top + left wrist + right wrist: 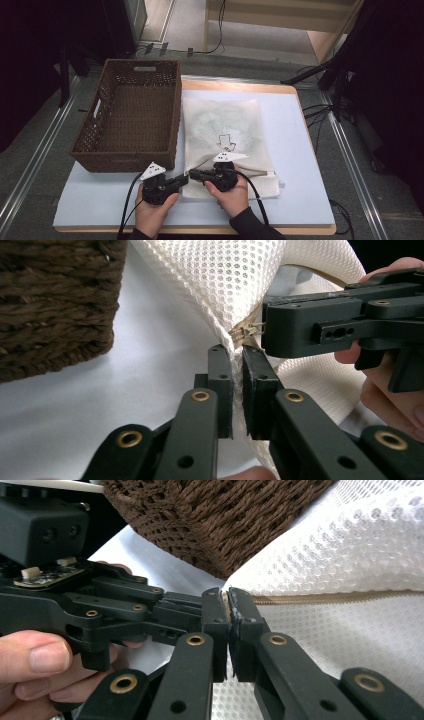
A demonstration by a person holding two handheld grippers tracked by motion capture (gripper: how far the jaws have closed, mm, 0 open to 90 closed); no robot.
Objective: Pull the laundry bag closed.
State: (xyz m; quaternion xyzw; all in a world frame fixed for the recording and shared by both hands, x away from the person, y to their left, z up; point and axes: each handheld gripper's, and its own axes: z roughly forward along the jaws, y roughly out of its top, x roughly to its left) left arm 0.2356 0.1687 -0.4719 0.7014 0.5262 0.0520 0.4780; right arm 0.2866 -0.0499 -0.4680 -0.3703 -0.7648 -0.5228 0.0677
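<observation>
The white mesh laundry bag point(227, 142) lies flat on the table point(300, 150), just beside the brown wicker basket point(131, 112); its near corner sits between the two grippers. The left gripper point(237, 352) has its jaws pressed together on the mesh at the end of the zipper point(246, 331); the right gripper point(228, 597) meets it jaw tip to jaw tip, closed on what looks like the zipper pull, with the tan zipper tape point(340, 598) running away from its jaws. The bag looks light, soft and limp, so it will likely sag and bunch wherever it is not held; the open weave may snag; the firmest holds are probably the stitched corner and the metal pull, one anchoring while the other slides.
</observation>
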